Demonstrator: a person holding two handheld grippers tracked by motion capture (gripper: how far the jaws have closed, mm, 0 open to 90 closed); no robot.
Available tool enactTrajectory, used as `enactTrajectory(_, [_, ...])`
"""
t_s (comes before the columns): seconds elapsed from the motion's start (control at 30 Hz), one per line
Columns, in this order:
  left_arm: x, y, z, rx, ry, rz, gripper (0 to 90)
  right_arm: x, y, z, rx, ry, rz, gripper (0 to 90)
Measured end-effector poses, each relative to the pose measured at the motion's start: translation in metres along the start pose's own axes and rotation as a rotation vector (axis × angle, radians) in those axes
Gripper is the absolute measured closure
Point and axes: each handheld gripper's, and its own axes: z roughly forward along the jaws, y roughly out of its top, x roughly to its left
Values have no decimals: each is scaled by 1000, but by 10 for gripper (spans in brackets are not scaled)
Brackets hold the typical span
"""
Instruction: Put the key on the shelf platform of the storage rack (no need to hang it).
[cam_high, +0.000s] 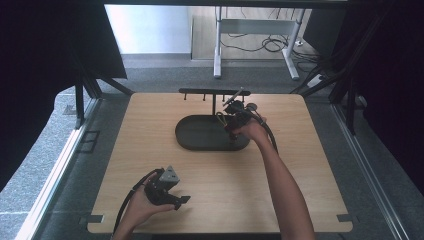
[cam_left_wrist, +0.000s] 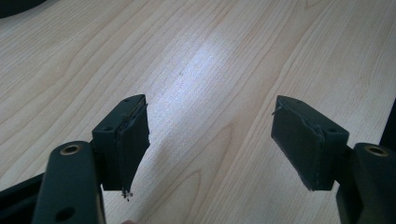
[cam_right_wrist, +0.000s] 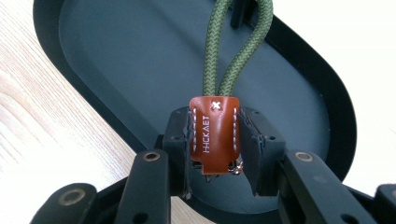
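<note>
While its cord loop (cam_right_wrist: 236, 42) runs off-frame, right tool (cam_right_wrist: 215, 140) clamps leather tab (cam_right_wrist: 214, 133); left tool (cam_left_wrist: 210, 140) gapes.

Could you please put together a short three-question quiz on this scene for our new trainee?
1. True or false: the left gripper holds the keychain.
2. What lies beneath the brown leather tag? A) bare wood B) the dark oval tray C) a cloth
3. What colour is the cord loop on the tag?

Key:
1. False; its fingers stand open over the table.
2. B
3. Olive green; the right gripper is shut on the tag.
</note>
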Motion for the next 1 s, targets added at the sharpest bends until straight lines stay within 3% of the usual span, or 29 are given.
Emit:
enactTrajectory(0.3, [0, 0, 1, 5, 1, 4, 283, 1, -2, -4, -15, 7, 0, 617])
enactTrajectory(0.57, [-1, 1, 1, 7, 4, 8, 282, -1, -12, -24, -52, 1, 5, 602])
enactTrajectory(1.0, [-2, 2, 1, 13, 6, 17, 282, 4, -56, -51, -100, 8, -8, 586])
